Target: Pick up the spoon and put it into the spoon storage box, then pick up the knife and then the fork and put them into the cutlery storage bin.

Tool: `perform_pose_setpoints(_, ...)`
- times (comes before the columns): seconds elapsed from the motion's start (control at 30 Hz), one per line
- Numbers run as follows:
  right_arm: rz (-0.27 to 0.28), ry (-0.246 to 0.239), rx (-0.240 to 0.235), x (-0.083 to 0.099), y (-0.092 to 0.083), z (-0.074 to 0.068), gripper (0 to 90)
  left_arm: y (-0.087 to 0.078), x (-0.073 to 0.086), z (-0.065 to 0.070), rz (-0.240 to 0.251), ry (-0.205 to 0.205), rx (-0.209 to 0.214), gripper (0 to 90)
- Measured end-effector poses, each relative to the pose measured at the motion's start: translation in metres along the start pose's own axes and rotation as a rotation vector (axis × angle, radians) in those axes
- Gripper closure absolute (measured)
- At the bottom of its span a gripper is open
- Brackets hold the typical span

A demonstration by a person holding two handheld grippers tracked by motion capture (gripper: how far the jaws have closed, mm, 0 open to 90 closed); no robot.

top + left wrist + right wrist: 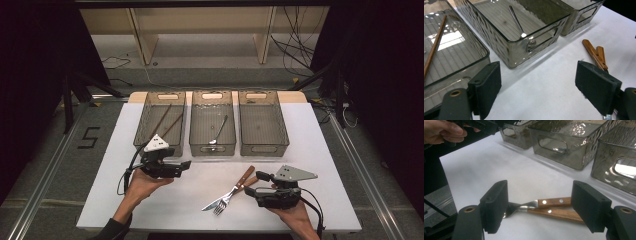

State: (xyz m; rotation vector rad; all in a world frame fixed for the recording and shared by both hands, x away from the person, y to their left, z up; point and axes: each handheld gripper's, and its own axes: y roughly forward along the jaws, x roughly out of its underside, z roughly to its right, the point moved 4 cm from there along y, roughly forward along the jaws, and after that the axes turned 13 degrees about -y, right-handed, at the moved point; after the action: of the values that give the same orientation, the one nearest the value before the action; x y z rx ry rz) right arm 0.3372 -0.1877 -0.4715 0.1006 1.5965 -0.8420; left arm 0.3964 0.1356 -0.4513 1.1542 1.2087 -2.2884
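- Left gripper (186, 164): we record its jaws spread wide, nothing between them. It hovers over the white table (150, 200), just in front of the left bin (160, 117).
- Right gripper (252, 184): jaws parted, empty, framing the wooden handles beyond its fingertips.
- Fork (231, 193) and knife (227, 191): crossed on the table, wooden handles side by side, just beyond the right gripper's jaws.
- Left bin: holds two brown chopsticks (162, 120).
- Middle bin (212, 120): holds one metal spoon (219, 131), ahead of the left gripper's jaws.
- Right bin (262, 122): near the handles.
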Motion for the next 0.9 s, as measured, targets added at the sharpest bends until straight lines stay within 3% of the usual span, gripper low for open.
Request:
perform_pose_setpoints(0.37, 0.000, -0.001, 0.011, 0.000, -0.001, 0.002, 30.8, -0.004, 0.021, 0.006, 0.038, 0.028, 0.004, 20.5)
perform_pose_setpoints(0.6, -0.022, -0.012, 0.030, -0.004, 0.005, 0.014, 33.2, -0.005, 0.038, 0.006, 0.050, 0.023, 0.008, 20.5)
perform_pose_setpoints(0.73, -0.051, -0.013, 0.065, -0.007, 0.011, 0.030, 46.4, -0.007, 0.045, 0.004, 0.063, 0.035, -0.010, 20.2)
perform_pose_setpoints(0.9, -0.111, -0.006, 0.093, -0.006, 0.025, 0.050, 65.6, -0.010, 0.054, -0.001, 0.068, 0.022, -0.019, 20.2)
